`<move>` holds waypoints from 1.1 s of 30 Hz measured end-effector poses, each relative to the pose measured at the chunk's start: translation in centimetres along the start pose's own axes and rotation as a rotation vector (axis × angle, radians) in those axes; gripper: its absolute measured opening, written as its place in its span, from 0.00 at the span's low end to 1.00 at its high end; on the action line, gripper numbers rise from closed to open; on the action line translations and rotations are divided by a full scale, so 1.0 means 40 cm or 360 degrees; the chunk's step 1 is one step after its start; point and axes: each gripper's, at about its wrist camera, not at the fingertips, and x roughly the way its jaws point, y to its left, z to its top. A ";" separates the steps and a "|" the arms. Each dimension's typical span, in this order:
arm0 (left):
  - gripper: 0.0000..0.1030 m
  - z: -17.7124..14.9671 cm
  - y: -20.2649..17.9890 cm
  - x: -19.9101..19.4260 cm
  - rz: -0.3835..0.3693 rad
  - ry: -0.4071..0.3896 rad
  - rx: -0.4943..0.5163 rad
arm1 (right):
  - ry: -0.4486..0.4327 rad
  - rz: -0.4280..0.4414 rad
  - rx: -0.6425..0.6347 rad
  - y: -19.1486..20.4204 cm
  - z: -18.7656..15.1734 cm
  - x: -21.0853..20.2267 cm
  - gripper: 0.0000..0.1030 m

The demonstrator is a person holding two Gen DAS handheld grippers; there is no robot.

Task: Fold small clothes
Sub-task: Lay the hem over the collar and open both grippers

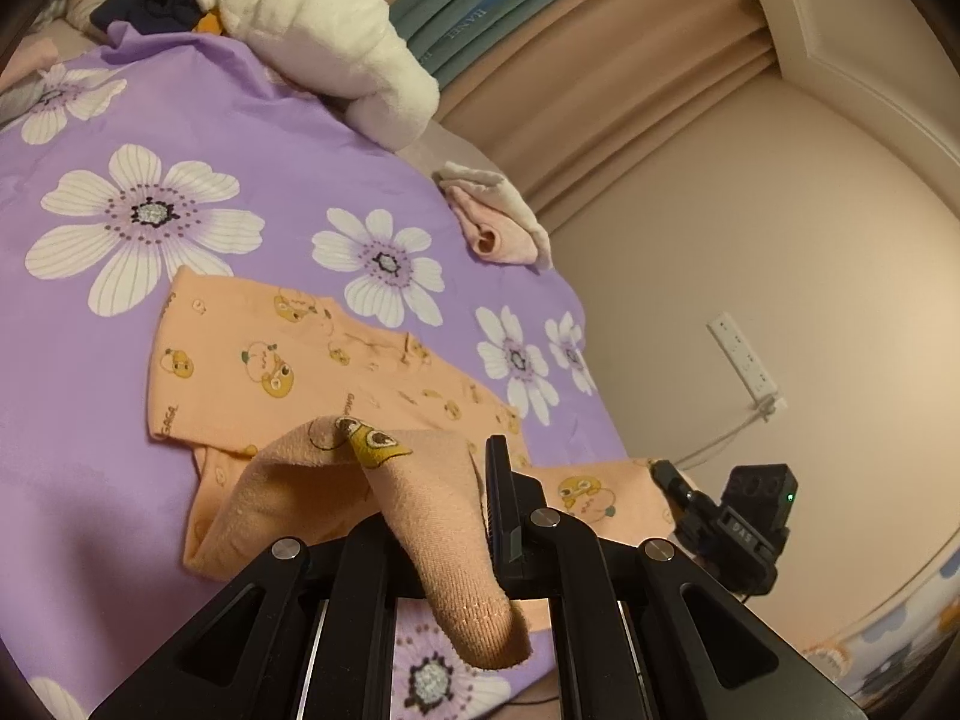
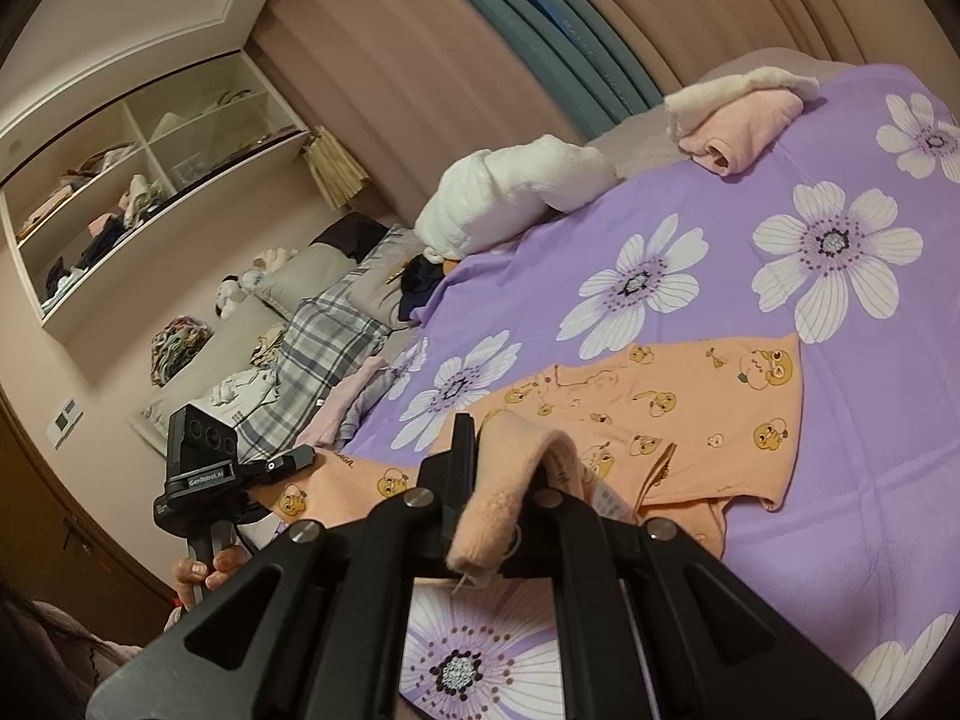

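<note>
At the bottom centre of the left wrist view, the left gripper (image 1: 444, 516) has its fingers closed on a raised fold of the orange garment (image 1: 282, 360); the pinched cloth drapes down between the black arms toward the lower edge of the frame; the rest of the garment lies spread on the purple flowered bedspread (image 1: 120, 138) in the middle of the picture. At the lower right of that view the right gripper (image 1: 666, 471) reaches to the garment's far edge. In the right wrist view, bottom centre, the right gripper (image 2: 498, 480) likewise clamps a lifted hem of the orange garment (image 2: 708, 408), which stretches flat toward the right of the frame; at the lower left the left gripper (image 2: 300, 457) touches the garment's other end, with the person's hand (image 2: 201, 576) on its handle. A rolled white towel (image 1: 324, 30) sits at the top left of the left view; a small pink and white bundle (image 1: 498, 222) lies just right of centre, near the bed's edge.
</note>
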 end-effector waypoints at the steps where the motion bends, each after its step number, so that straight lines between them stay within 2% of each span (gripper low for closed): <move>1: 0.04 0.007 0.004 0.007 0.0003 0.0002 -0.0004 | 0.0002 -0.0005 0.0011 -0.004 0.001 0.004 0.07; 11: 0.04 0.075 0.072 0.099 0.0024 0.0046 -0.0097 | 0.0027 -0.0106 0.0162 -0.097 0.040 0.072 0.07; 22: 0.04 0.190 0.152 0.265 0.0075 0.0162 -0.0203 | 0.0074 -0.0234 0.0387 -0.242 0.116 0.198 0.07; 26: 0.04 0.219 0.205 0.339 0.0105 0.0260 -0.0324 | 0.0156 -0.0332 0.0508 -0.311 0.144 0.263 0.07; 31: 0.04 0.221 0.277 0.414 0.0255 0.0388 -0.0466 | 0.0363 -0.0448 0.0621 -0.387 0.142 0.349 0.08; 33: 0.04 0.227 0.295 0.420 0.0230 0.0411 -0.0528 | 0.0414 -0.0467 0.0668 -0.405 0.143 0.366 0.09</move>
